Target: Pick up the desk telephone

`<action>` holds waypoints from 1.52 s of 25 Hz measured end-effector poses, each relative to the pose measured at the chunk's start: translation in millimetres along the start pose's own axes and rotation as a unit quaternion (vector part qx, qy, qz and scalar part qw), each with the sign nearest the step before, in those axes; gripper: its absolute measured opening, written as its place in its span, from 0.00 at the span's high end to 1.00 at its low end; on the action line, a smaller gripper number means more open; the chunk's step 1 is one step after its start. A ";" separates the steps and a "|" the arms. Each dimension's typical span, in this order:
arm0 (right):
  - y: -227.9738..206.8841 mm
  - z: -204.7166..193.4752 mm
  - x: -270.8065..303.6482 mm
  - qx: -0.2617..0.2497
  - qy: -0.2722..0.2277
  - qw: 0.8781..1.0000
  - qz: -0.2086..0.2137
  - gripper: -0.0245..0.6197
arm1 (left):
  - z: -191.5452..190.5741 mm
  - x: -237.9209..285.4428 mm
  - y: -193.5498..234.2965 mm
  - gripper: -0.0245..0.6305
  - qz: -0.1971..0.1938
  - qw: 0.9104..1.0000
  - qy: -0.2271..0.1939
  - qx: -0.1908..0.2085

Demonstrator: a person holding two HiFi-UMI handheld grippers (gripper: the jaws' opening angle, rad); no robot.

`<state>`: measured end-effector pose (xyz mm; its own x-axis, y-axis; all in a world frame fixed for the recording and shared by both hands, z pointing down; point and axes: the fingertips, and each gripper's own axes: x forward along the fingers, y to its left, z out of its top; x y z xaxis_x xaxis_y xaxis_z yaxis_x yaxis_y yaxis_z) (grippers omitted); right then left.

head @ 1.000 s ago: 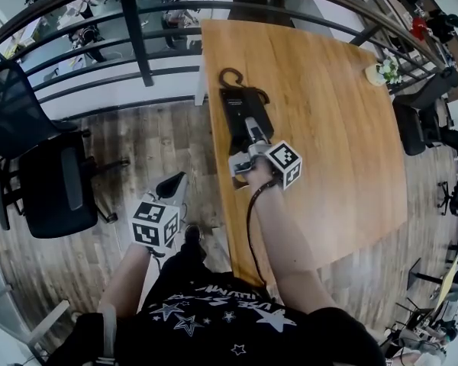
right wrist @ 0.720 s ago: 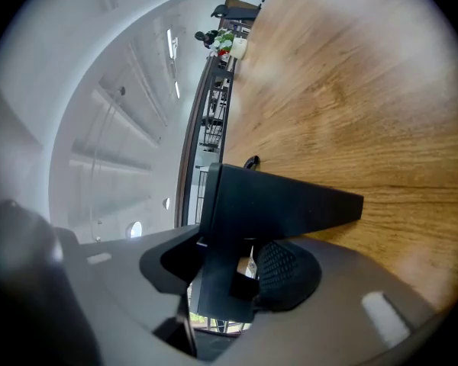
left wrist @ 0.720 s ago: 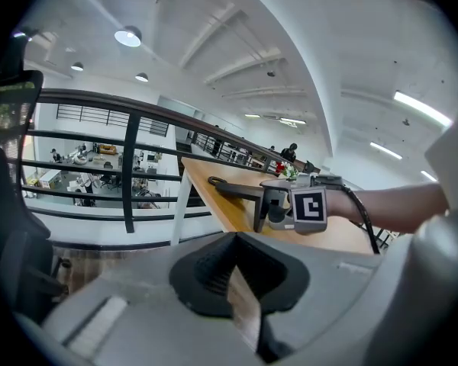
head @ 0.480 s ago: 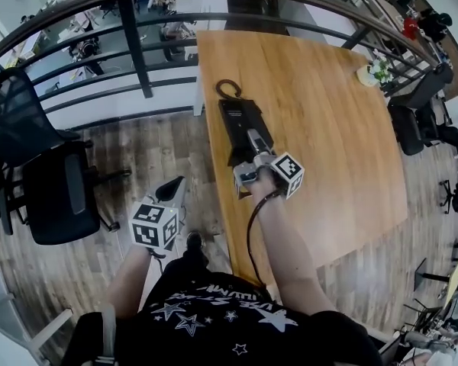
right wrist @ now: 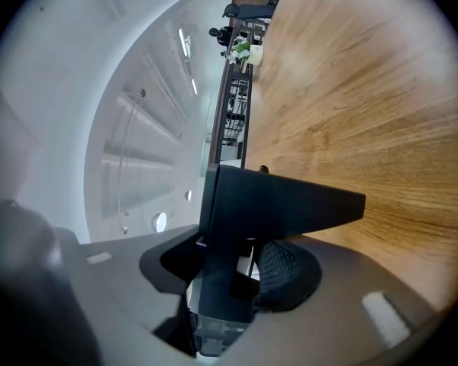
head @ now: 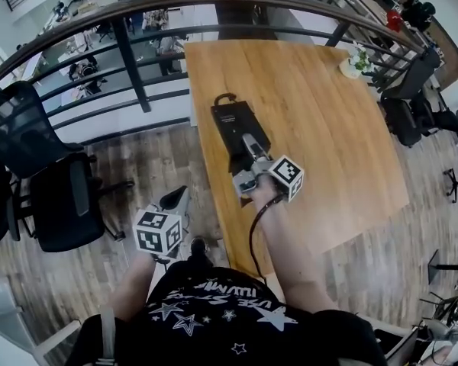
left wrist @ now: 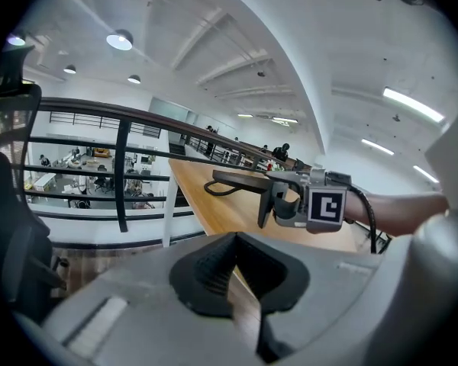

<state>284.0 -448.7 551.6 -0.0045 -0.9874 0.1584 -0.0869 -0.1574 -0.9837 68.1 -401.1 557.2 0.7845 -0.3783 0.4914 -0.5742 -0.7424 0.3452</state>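
The black desk telephone (head: 233, 124) is held at its near end by my right gripper (head: 248, 162), which is shut on it. The set hangs above the left part of the wooden table (head: 328, 143), and its cord (head: 224, 97) loops off the far end. In the right gripper view the telephone body (right wrist: 290, 200) fills the space between the pads (right wrist: 286, 273). The left gripper view shows the telephone (left wrist: 240, 178) clear of the table top (left wrist: 214, 216). My left gripper (head: 173, 199) stays left of the table over the floor, shut and empty (left wrist: 233, 239).
A dark metal railing (head: 137, 59) runs behind the table's far edge. A black office chair (head: 53, 197) stands on the wooden floor at the left. A small potted plant (head: 353, 61) sits at the table's far right corner, with another chair (head: 404, 101) beyond it.
The right gripper has raised the telephone off the table top, still shut on its near end. The left gripper has shifted a little and stays shut.
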 end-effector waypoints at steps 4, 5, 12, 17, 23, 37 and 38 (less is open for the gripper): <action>14.4 -5.9 -23.0 -0.007 0.013 1.000 0.014 0.66 | -2.8 -14.5 -22.1 0.96 0.000 1.000 -0.004 0.011; 17.7 -8.8 -30.6 -0.009 0.016 1.000 0.018 0.66 | -4.0 -18.8 -26.4 0.96 0.001 1.000 -0.006 0.014; 29.6 -33.7 -91.2 -0.010 0.040 0.998 0.045 0.66 | -17.6 -48.5 -50.6 0.96 0.017 0.999 -0.025 0.018; 26.9 -42.6 -138.9 -0.002 0.039 0.998 0.052 0.66 | -33.7 -67.1 -78.1 0.96 0.021 0.999 -0.032 0.016; 18.4 -47.9 -196.8 -0.008 0.036 0.998 0.052 0.66 | -58.0 -94.3 -110.9 0.96 0.026 0.999 -0.046 0.014; -19.8 -76.1 -347.8 -0.006 0.060 0.997 0.043 0.66 | -151.1 -161.1 -205.7 0.96 0.042 0.999 -0.034 0.001; -21.8 -78.3 -355.7 -0.006 0.061 0.997 0.041 0.66 | -155.1 -165.7 -208.5 0.96 0.045 0.998 -0.035 0.001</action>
<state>209.5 -92.6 523.5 -0.1338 -0.9872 0.0867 -0.0929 -0.0746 -0.9929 21.5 -97.8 527.9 0.7439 -0.4816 0.4633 -0.6432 -0.7042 0.3007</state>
